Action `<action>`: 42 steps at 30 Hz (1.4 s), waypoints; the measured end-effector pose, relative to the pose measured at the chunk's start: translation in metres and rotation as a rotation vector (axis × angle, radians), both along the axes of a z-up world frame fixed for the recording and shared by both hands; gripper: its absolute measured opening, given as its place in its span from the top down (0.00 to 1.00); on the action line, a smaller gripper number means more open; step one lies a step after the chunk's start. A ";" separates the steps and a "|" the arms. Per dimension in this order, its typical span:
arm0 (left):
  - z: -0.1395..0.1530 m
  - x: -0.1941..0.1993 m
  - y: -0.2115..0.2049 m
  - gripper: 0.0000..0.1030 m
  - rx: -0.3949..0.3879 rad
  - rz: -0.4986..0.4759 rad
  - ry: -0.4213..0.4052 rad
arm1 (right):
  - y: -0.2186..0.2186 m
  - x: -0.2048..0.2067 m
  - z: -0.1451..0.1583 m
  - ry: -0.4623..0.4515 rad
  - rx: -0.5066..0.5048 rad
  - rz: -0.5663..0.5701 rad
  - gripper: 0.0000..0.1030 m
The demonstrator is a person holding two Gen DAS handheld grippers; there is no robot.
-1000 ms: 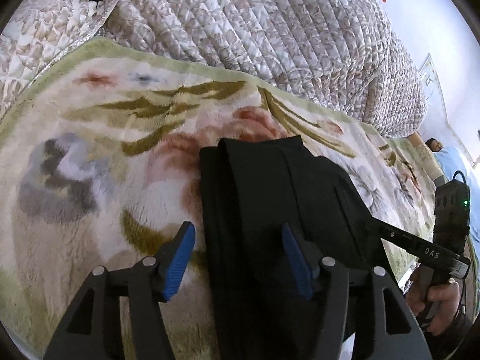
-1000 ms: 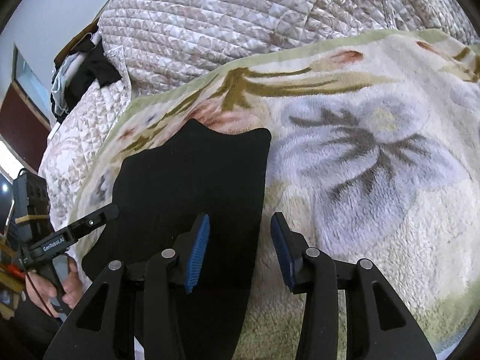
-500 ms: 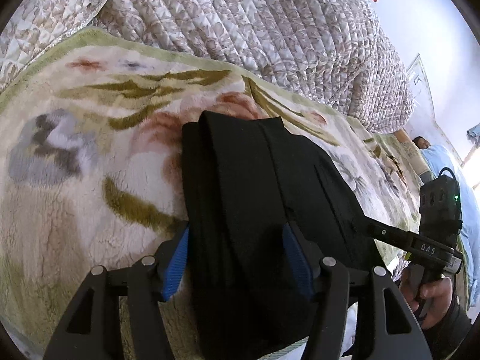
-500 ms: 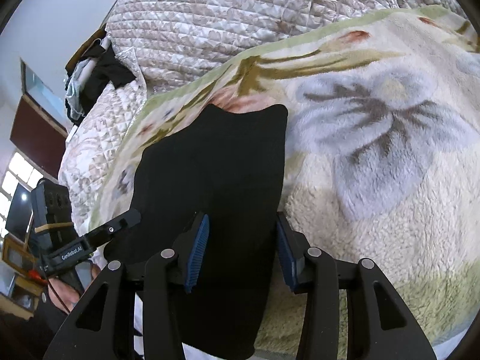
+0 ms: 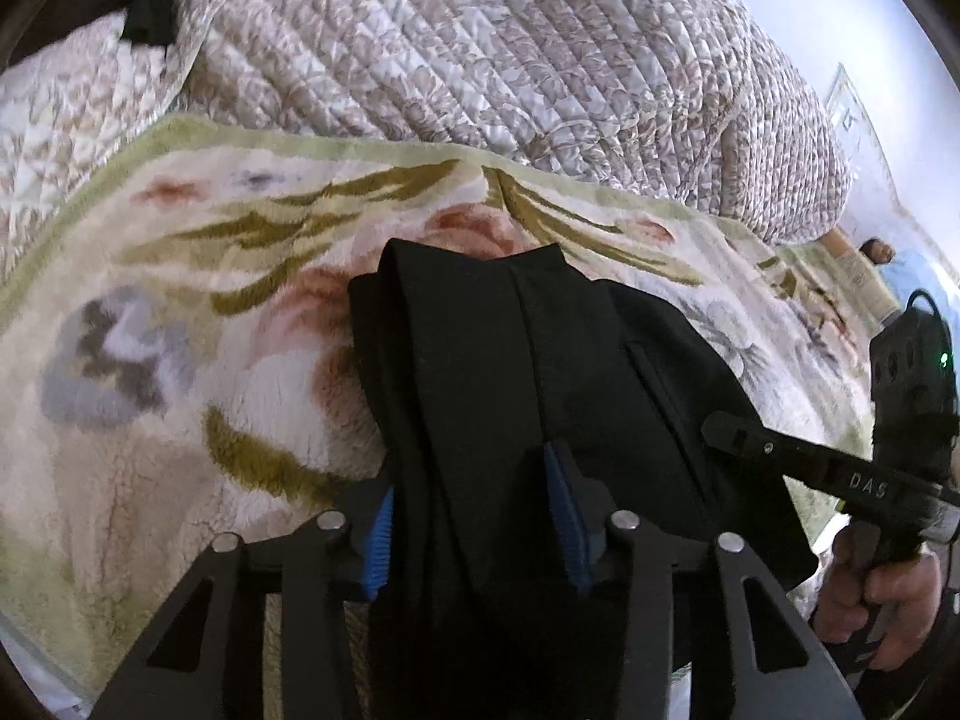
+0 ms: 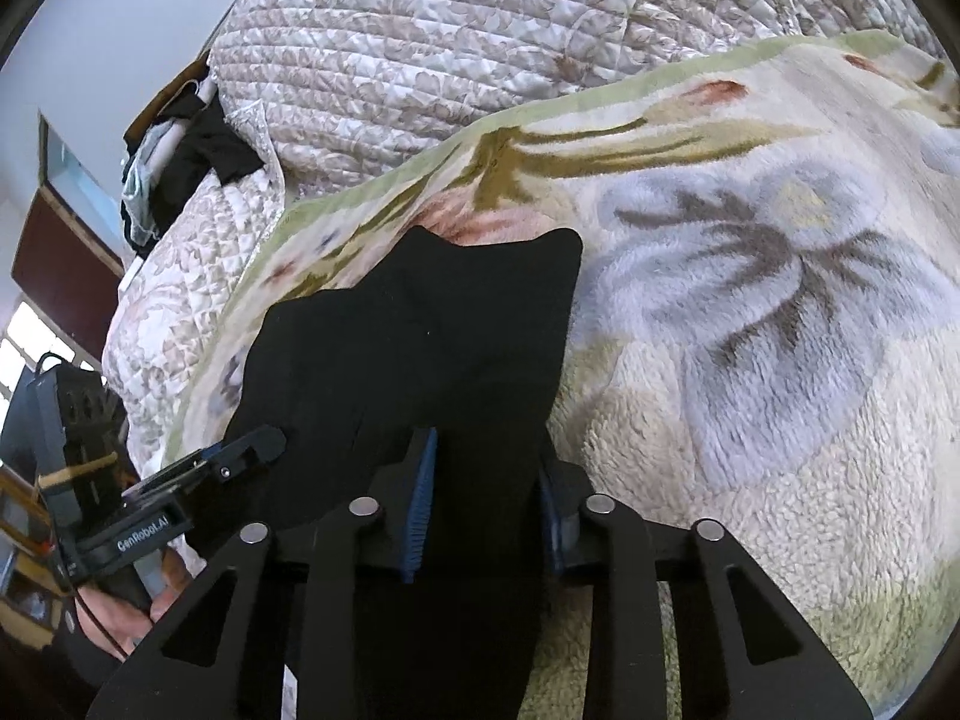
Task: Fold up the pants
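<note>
The black pants (image 5: 516,360) lie folded lengthwise on a floral fleece blanket (image 5: 180,420), hems pointing away from me. My left gripper (image 5: 474,528) straddles their near left part. Its jaws are closing, and bunched fabric fills the gap between the blue pads (image 5: 379,540). My right gripper (image 6: 483,510) is at the near right part of the pants (image 6: 432,330), its jaws also closing with cloth gathered between them. Each view shows a finger of the other gripper (image 5: 774,456) (image 6: 252,444) lying on the fabric.
A quilted bedspread (image 5: 480,60) is heaped behind the blanket (image 6: 750,330). Dark clothes (image 6: 198,150) are piled at the far left of the right wrist view. Hands (image 5: 882,594) grip the handles. Someone in light blue (image 5: 876,252) lies at the far right.
Both pairs of jaws have narrowed onto the black fabric. The left gripper has slid right, from partly over the blanket to fully over the pants' edge. The right gripper stayed put.
</note>
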State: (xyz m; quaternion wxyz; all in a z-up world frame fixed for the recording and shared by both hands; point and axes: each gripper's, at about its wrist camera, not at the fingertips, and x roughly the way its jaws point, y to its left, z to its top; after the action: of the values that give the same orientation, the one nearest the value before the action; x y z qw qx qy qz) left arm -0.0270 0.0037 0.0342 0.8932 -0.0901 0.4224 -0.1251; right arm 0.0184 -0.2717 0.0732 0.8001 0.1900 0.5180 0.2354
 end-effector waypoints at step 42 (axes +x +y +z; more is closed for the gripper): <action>0.034 -0.011 0.003 0.78 -0.019 -0.027 -0.030 | 0.018 -0.020 0.045 -0.100 0.021 0.062 0.86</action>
State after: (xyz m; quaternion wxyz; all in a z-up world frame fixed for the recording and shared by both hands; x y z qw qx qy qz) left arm -0.0383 0.0065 0.0679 0.8969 -0.0907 0.4087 -0.1426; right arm -0.0015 -0.2537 0.1178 0.8154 0.1702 0.4805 0.2745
